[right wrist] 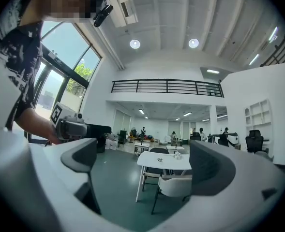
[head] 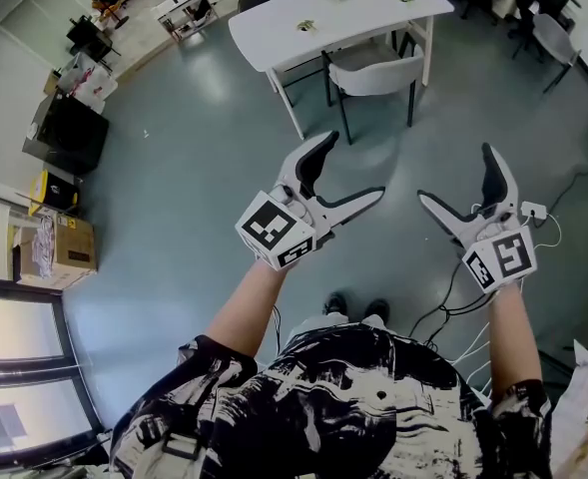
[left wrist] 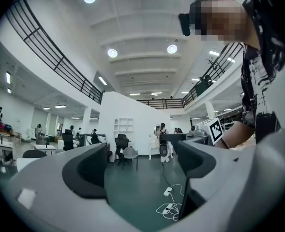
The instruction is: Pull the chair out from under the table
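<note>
The left gripper [head: 353, 166] and the right gripper [head: 455, 174] were held wide open and empty, well apart from the chair [head: 373, 68].
Nothing was seen between either pair of jaws, and only bare floor [head: 204, 148] lay just beyond them. The chair was found farther ahead, its seat tucked under the near side of the white table [head: 373, 8] and its curved back turned toward the person. It was judged light and stiff, a pale shell on thin dark legs, likely to slide readily; the backrest's top edge was judged the best hold.

Chair [head: 373, 74] partly under table [head: 365, 15]
</note>
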Tool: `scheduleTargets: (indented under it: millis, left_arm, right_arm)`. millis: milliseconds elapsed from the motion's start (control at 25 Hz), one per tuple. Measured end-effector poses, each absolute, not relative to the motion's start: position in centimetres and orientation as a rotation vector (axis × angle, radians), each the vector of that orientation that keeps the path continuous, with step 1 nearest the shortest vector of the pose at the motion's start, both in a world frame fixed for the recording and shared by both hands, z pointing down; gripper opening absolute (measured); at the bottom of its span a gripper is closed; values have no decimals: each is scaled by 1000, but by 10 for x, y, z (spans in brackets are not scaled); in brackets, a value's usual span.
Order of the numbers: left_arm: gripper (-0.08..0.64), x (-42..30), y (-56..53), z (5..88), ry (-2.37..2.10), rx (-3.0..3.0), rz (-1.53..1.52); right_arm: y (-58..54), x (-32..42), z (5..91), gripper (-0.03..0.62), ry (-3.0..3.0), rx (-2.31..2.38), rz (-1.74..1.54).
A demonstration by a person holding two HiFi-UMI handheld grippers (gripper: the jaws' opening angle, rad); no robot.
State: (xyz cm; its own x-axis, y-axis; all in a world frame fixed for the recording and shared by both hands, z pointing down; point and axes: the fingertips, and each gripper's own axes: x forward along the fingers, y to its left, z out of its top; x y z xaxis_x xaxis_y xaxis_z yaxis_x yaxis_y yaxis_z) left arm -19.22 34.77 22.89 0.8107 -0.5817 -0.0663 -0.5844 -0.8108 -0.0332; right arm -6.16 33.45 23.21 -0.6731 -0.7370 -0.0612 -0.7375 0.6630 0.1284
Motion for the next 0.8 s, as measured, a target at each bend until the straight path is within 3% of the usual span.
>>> scheduleTargets:
  millis: [400,800]
  left_arm:
    - [432,-163,344,242,917,-2972,65]
    - [431,-84,329,246,875,-3008,89]
  right_arm:
    - [334,-29,240,541,2865,-1310,205]
    - [331,58,254,541,2853,-1378,179]
